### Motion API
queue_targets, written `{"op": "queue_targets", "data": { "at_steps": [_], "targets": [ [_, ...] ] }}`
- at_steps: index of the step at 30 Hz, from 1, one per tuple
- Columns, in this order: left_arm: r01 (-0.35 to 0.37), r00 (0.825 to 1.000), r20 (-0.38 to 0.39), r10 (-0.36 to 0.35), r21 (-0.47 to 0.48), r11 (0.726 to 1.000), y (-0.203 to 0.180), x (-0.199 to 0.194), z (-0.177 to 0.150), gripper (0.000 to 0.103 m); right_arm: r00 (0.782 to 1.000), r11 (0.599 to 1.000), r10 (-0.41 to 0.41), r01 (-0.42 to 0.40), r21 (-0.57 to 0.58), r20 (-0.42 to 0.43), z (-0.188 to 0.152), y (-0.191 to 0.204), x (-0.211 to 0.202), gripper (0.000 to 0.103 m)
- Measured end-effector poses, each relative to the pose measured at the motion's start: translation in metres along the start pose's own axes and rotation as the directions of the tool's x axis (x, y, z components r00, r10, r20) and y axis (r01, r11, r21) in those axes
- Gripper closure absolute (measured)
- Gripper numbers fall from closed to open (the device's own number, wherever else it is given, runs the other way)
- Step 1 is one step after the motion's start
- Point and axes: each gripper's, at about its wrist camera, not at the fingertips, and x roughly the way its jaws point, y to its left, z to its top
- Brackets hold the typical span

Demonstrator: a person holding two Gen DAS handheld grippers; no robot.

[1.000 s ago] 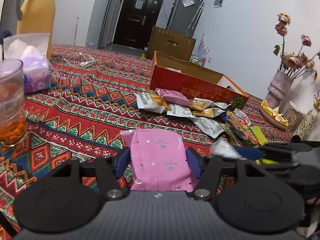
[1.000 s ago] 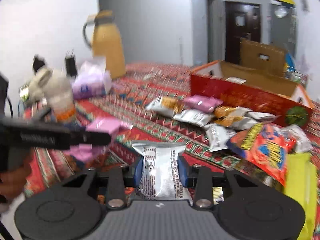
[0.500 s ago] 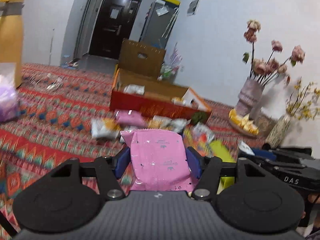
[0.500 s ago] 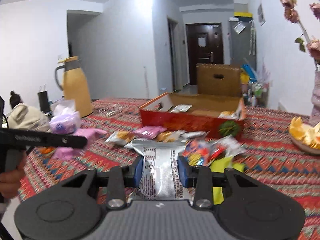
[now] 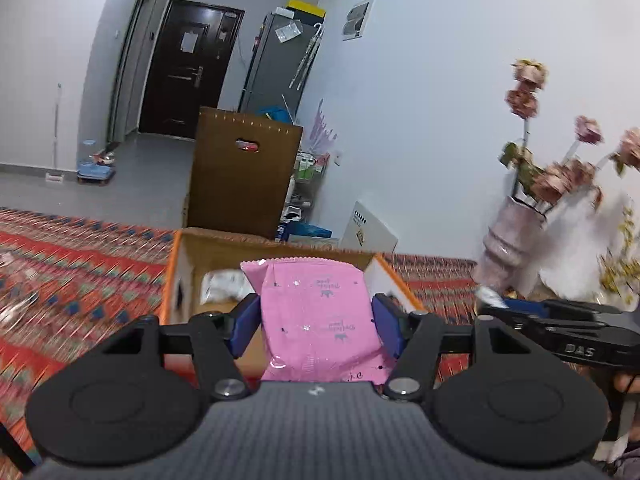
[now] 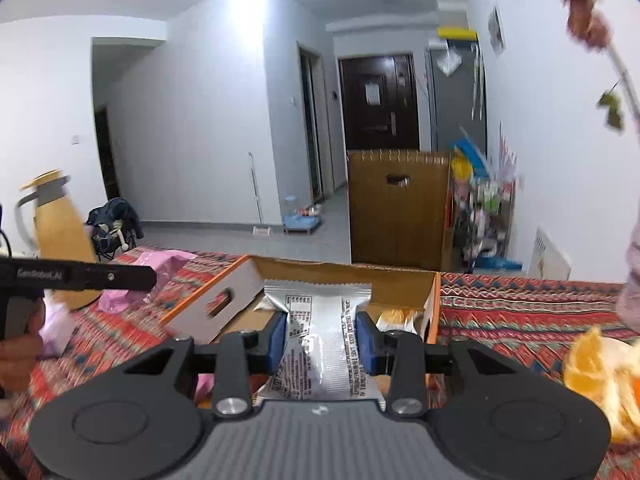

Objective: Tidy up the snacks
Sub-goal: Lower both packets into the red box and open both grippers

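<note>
1. Thermos jug, mustard yellow with a grey handle, blurred, at the left edge of the table in the right wrist view.
2. Woven tablecloth, zigzag and diamond bands in red, orange and teal, covering the table.
3. Left gripper, blue pads pressed on both sides of a glossy pink packet with a serrated top seam and small grey print; packet held upright in front of the open box, above its near edge.
4. Cardboard box, shallow and rectangular, orange-edged with white outer walls and an oval hand slot; brown inside, with a pale wrapped snack lying in its left part.
5. Right gripper, blue pads clamped on a crinkled silver foil packet printed with black text, crimped at the top; packet held over the box's near edge.
6. Orange-gold snack bag inside the box by its right wall.
7. Ribbed pale vase holding dried pinkish roses, near the right edge of the table.
</note>
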Motion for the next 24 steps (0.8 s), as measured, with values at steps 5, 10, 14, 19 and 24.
{"op": "queue_targets", "data": {
  "at_steps": [5,10,14,19,24],
  "targets": [
    [0.007,0.993,-0.116,-0.013,-0.046,0.999,0.018,0.107,0.029,0.041,0.99,0.998,-0.048,0.053,0.034,-0.129,0.043,-0.026,0.114,0.067],
    [-0.089,0.962,-0.262,0.074,-0.046,0.995,0.033,0.209,0.038,0.041,0.949,0.99,-0.107,0.13,0.059,-0.298,0.047,-0.04,0.22,0.067],
    [-0.109,0.942,-0.322,0.092,-0.036,0.993,0.046,0.255,0.04,0.041,0.92,0.982,-0.134,0.172,0.072,-0.369,0.041,-0.045,0.271,0.065],
    [-0.139,0.941,-0.32,0.111,-0.066,0.988,0.06,0.266,0.037,0.031,0.919,0.978,-0.161,0.199,0.069,-0.361,0.036,-0.05,0.287,0.037],
    [-0.111,0.958,-0.272,0.088,-0.07,0.991,0.063,0.225,0.051,0.027,0.933,0.98,-0.17,0.195,0.049,-0.316,0.045,-0.049,0.256,0.036]
  ]
}}
